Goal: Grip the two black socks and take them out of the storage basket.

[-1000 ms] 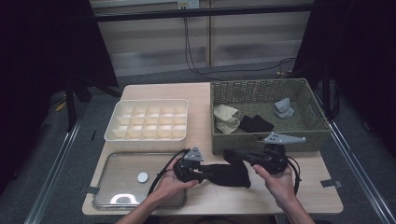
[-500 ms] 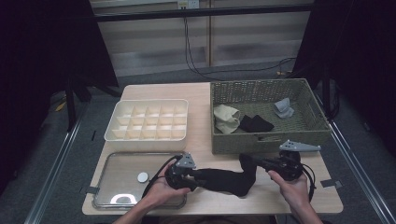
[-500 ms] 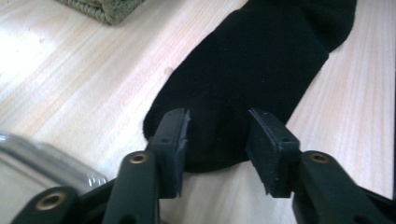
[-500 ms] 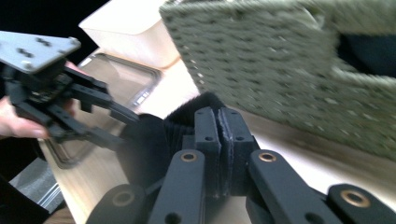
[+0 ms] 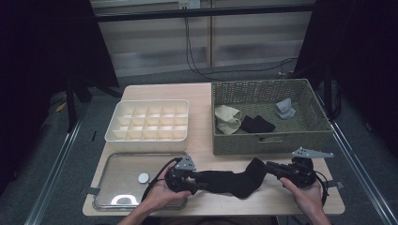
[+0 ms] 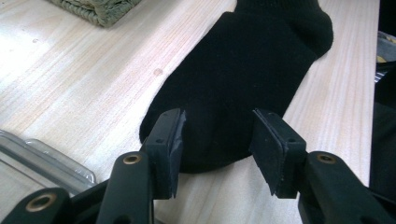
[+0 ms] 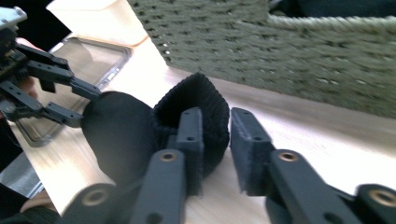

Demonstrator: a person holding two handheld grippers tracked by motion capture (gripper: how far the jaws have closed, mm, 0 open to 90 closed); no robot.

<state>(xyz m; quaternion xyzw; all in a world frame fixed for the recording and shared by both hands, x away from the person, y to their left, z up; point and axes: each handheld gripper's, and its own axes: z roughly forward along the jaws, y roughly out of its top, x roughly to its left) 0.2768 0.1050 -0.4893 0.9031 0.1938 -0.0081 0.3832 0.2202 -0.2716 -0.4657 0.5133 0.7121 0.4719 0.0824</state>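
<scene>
Black sock [image 5: 232,180] lies along the table's near edge [image 5: 263,209]; left gripper [image 6: 219,133] jaws open astride its toe, right gripper [image 7: 215,140] jaws seemingly loose at its cuff.

Wicker basket [image 5: 267,140] — divided box [image 5: 148,122] — clear tray [image 5: 117,176] on table [image 5: 202,93].

Colours as I log them: sock [image 5: 230,182] between my grippers, plain black, ribbed at the cuff. Both grippers, left [image 5: 199,180] and right [image 5: 271,168], black with grey top plates. Basket [image 5: 263,143] at 1 o'clock, olive-green weave; in it a beige sock [image 5: 227,119], a black one [image 5: 256,124], a grey one [image 5: 285,108]. Organizer [image 5: 148,139] at 11 o'clock, cream. Tray [image 5: 117,176] at 8 o'clock, clear, glossy. Table [image 5: 206,150], pale wood grain.
</scene>
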